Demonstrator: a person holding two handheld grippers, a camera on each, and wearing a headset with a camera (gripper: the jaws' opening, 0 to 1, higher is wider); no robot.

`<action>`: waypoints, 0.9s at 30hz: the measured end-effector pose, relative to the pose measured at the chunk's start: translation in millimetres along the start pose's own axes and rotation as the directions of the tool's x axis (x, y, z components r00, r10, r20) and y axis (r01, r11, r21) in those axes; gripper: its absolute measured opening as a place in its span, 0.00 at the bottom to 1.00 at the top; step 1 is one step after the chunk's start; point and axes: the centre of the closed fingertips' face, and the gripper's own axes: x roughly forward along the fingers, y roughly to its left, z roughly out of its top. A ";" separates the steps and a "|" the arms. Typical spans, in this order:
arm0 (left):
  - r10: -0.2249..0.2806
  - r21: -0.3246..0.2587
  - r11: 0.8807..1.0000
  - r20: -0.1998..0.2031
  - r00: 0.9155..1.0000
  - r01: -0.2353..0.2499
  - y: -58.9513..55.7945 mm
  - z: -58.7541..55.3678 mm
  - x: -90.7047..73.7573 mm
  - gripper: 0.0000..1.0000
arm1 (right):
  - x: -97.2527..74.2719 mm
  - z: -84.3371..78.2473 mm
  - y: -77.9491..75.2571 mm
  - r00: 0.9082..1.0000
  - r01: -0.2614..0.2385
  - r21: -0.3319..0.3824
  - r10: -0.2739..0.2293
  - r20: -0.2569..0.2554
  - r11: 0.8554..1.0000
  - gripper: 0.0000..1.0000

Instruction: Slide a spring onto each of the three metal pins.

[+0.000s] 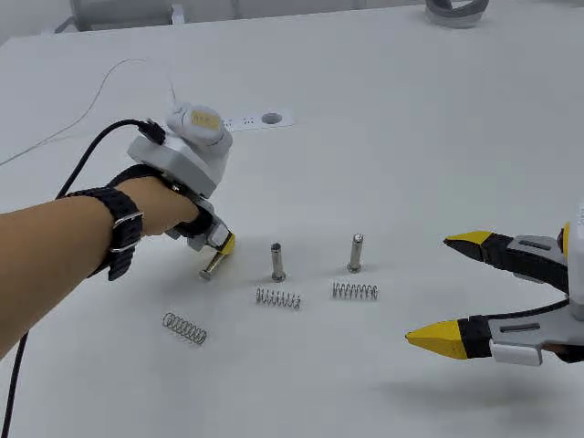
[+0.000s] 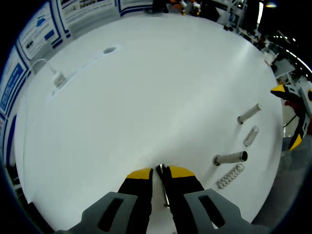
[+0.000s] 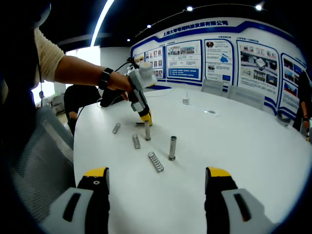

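Note:
My left gripper (image 1: 220, 245) is shut on a metal pin (image 1: 210, 267) that leans with its lower end on the white table; the pin's tip (image 2: 161, 170) shows between the yellow fingertips (image 2: 140, 173). Two other pins (image 1: 276, 262) (image 1: 356, 253) stand upright to its right. Three springs lie flat in front of them: one at the left (image 1: 184, 328), one in the middle (image 1: 278, 297), one at the right (image 1: 355, 291). My right gripper (image 1: 447, 287) hovers open at the right, apart from everything. From it I see the nearer pin (image 3: 172, 147) and a spring (image 3: 156, 161) ahead.
A white power strip (image 1: 260, 119) with a thin cable (image 1: 91, 100) lies at the back of the table (image 1: 411, 137). A black cable (image 1: 87, 160) trails from the left gripper. Chairs (image 1: 454, 11) stand beyond the far edge. Posters (image 3: 219, 53) cover the wall.

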 end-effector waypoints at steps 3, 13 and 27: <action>-0.001 -0.005 1.000 -0.029 1.000 0.001 -0.1 -2.8 1.7 0.12 | 0.0 0.2 0.4 1.000 -0.001 -0.001 0.001 0.000 1.000 0.82; 0.028 -0.016 0.999 -0.058 0.998 -0.029 3.1 -2.2 2.2 0.09 | 0.8 0.0 1.8 1.000 -0.008 0.001 0.008 -0.005 1.000 0.82; 0.077 0.015 0.997 -0.055 0.995 -0.077 4.0 -3.5 1.4 0.06 | 0.8 1.8 2.7 1.000 -0.012 -0.006 0.012 -0.003 1.000 0.81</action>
